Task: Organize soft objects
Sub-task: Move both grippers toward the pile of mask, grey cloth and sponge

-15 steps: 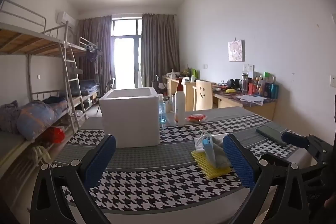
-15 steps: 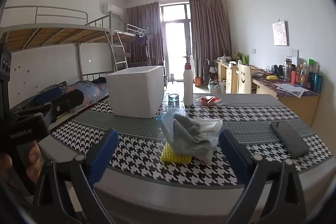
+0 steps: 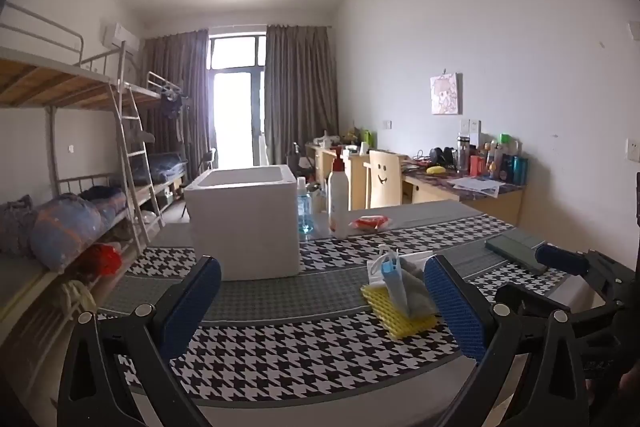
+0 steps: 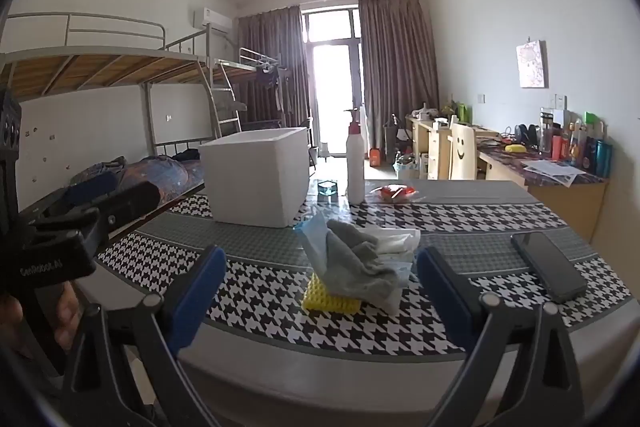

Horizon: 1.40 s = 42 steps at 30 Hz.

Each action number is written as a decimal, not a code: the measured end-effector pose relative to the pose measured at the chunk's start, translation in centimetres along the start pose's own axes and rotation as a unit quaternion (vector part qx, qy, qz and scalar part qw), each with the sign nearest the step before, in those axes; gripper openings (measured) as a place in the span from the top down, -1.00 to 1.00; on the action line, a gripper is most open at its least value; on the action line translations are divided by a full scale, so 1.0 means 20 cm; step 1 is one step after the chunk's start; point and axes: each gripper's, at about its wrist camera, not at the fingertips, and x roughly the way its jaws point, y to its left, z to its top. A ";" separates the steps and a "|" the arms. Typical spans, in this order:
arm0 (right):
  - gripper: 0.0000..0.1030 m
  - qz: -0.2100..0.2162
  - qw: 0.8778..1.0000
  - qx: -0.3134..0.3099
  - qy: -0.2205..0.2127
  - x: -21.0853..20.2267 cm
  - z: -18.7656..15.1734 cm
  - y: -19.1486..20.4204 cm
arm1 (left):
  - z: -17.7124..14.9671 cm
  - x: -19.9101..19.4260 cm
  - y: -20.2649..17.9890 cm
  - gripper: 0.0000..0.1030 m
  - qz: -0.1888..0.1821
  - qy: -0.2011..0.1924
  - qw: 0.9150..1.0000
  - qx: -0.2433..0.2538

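A pile of soft things lies on the houndstooth table: a grey cloth [image 4: 356,263] over a yellow sponge [image 4: 326,299], a blue face mask [image 4: 316,239] and white tissues [image 4: 396,241]. The pile also shows in the left wrist view, with the sponge [image 3: 400,315] and mask [image 3: 394,277]. A white foam box [image 4: 256,175] [image 3: 244,219] stands open behind it. My right gripper [image 4: 320,293] is open and empty, just short of the pile. My left gripper [image 3: 320,307] is open and empty, left of the pile.
A black phone [image 4: 548,265] lies at the right of the table. A white pump bottle [image 4: 355,163], a small blue bottle [image 3: 305,205] and a red packet [image 4: 394,191] stand behind the pile. Bunk beds are left, desks right.
Both grippers have shifted only slightly; the pile and the box look unmoved.
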 end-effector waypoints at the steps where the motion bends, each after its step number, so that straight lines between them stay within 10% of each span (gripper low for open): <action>1: -0.91 0.000 1.000 0.000 0.000 0.00 0.00 -0.01 | 0.00 0.00 0.00 -0.98 -0.004 0.001 1.000 0.000; 42: -0.91 -0.006 1.000 0.011 -0.008 0.00 -0.01 -0.02 | 0.00 0.03 0.01 -0.98 -0.010 0.017 1.000 -0.004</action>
